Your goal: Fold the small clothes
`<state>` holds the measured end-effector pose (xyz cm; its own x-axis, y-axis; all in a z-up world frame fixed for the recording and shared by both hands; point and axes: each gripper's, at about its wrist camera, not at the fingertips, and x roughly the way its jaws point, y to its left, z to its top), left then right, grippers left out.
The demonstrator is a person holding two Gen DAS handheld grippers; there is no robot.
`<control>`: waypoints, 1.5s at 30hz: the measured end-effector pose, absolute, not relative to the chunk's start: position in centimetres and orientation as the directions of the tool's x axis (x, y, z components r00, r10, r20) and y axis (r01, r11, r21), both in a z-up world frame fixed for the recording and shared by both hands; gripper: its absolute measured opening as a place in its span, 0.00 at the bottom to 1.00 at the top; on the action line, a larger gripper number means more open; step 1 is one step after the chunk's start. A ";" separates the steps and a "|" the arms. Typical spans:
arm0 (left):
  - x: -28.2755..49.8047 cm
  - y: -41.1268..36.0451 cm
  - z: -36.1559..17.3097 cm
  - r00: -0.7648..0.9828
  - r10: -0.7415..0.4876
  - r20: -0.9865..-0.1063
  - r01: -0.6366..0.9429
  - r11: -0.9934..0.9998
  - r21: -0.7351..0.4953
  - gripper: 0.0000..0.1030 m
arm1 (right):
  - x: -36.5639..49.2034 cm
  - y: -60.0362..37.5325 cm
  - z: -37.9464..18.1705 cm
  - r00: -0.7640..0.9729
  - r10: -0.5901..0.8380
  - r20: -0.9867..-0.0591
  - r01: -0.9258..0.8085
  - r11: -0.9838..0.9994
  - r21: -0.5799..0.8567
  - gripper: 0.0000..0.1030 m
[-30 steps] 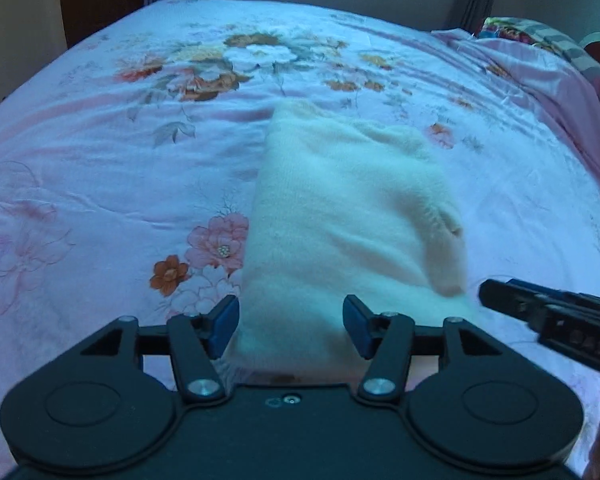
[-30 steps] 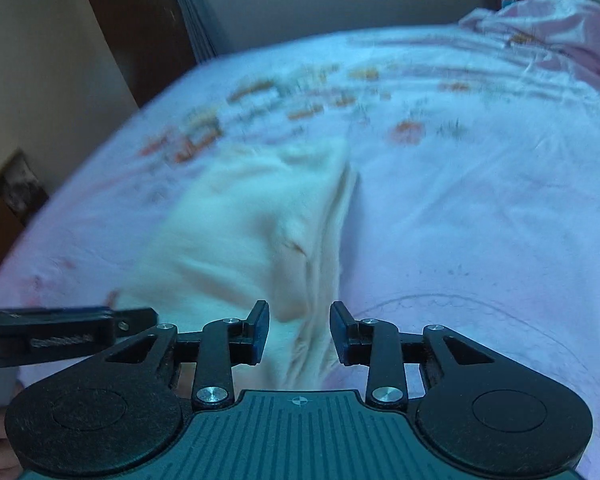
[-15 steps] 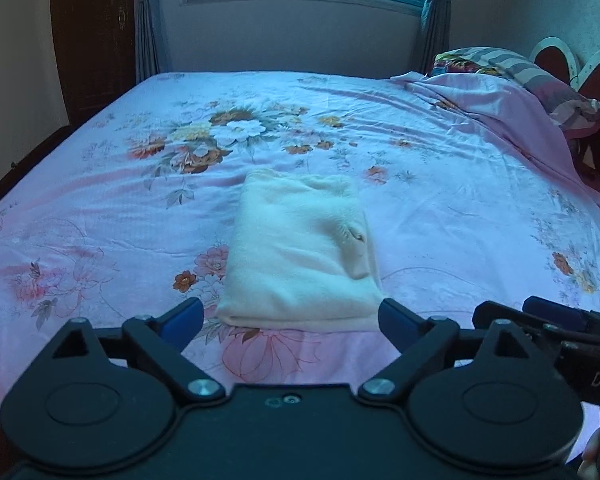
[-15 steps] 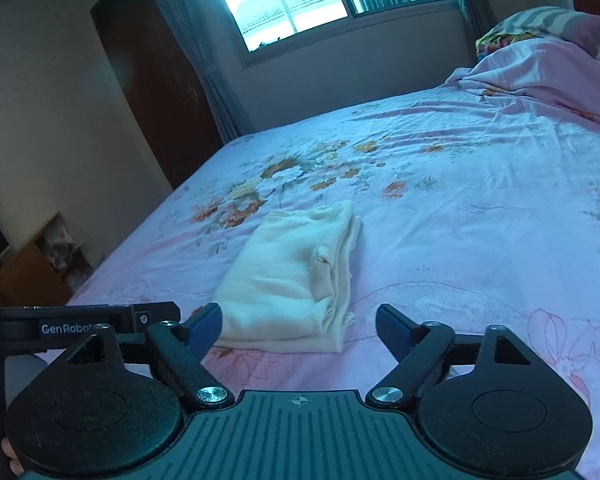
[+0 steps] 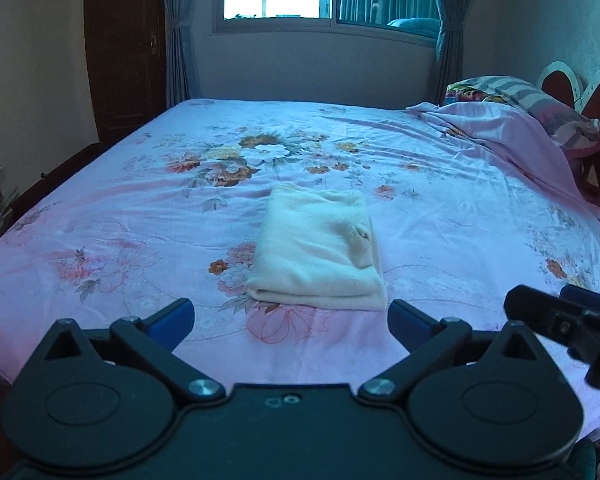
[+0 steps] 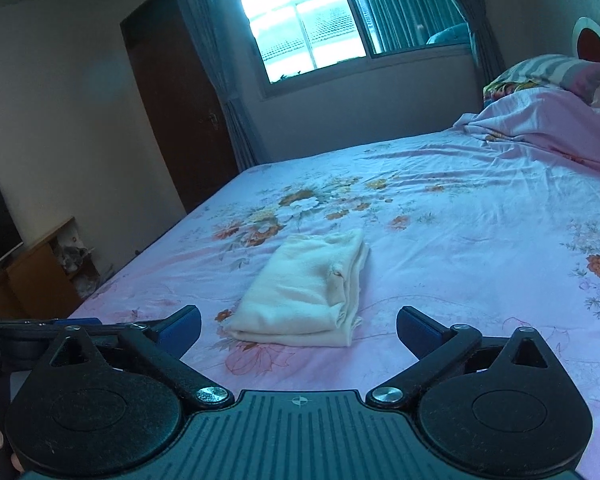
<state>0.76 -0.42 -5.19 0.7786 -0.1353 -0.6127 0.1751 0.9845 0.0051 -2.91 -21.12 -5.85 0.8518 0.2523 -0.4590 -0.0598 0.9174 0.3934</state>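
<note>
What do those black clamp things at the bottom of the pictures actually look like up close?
Each is a hand-held gripper: the left hand-held gripper and the right hand-held gripper are matte black plastic, with two round discs, silver screws and angled arms ending in blue pads. The right one's body is ribbed with a small crosshair mark.

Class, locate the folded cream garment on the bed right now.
In both wrist views the folded cream garment lies flat mid-bed on the floral sheet, beyond both grippers' open jaws, nearer the foot than the pillows.
</note>
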 end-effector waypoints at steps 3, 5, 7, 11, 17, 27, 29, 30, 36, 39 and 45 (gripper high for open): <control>-0.1 -0.6 -4.9 0.787 -0.127 -0.604 0.175 0.984 0.021 0.98 | -4.2 -21.5 -5.2 0.866 0.234 -0.441 -0.049 0.918 0.393 1.00; -0.4 -0.7 -4.8 0.785 -0.129 -0.606 0.175 0.984 0.018 0.98 | -4.9 -21.8 -4.9 0.878 0.213 -0.429 -0.042 0.926 0.374 1.00; -0.5 -0.9 -4.8 0.780 -0.132 -0.612 0.173 0.985 0.008 0.98 | -5.4 -22.1 -4.8 0.885 0.193 -0.423 -0.032 0.933 0.358 1.00; -0.7 -1.3 -4.8 0.777 -0.134 -0.616 0.170 0.985 0.000 0.98 | -6.0 -23.1 -4.7 0.897 0.159 -0.411 -0.006 0.937 0.349 1.00; -0.9 -1.5 -4.7 0.779 -0.135 -0.612 0.172 0.985 0.001 0.98 | -6.3 -23.4 -4.4 0.905 0.129 -0.405 0.005 0.949 0.314 1.00; -1.1 -1.4 -4.4 0.784 -0.129 -0.607 0.159 0.987 -0.003 0.98 | -6.1 -24.5 -5.1 0.897 0.146 -0.417 0.011 0.936 0.351 1.00; -1.0 -1.5 -4.3 0.784 -0.129 -0.607 0.161 0.987 -0.001 0.98 | -6.2 -24.8 -5.0 0.900 0.142 -0.413 0.016 0.934 0.357 1.00; -1.0 -1.6 -4.3 0.784 -0.128 -0.607 0.160 0.987 -0.001 0.98 | -6.2 -24.8 -4.9 0.901 0.138 -0.411 0.019 0.935 0.355 1.00; -1.0 -1.6 -4.2 0.780 -0.135 -0.611 0.167 0.986 -0.006 0.98 | -6.4 -25.1 -4.6 0.906 0.130 -0.403 0.024 0.935 0.354 1.00; -1.0 -1.6 -4.2 0.780 -0.137 -0.611 0.169 0.986 -0.005 0.98 | -6.4 -25.3 -4.5 0.905 0.132 -0.404 0.024 0.933 0.358 1.00; -1.0 -1.7 -4.2 0.781 -0.135 -0.610 0.166 0.986 -0.005 0.98 | -6.4 -25.4 -4.6 0.905 0.136 -0.404 0.020 0.933 0.360 1.00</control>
<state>-0.97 -1.66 -4.17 0.7811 -0.1348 -0.6097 0.1663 0.9861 -0.0049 -6.40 -25.41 -4.62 0.9048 0.1359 -0.4036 0.0204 0.9328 0.3599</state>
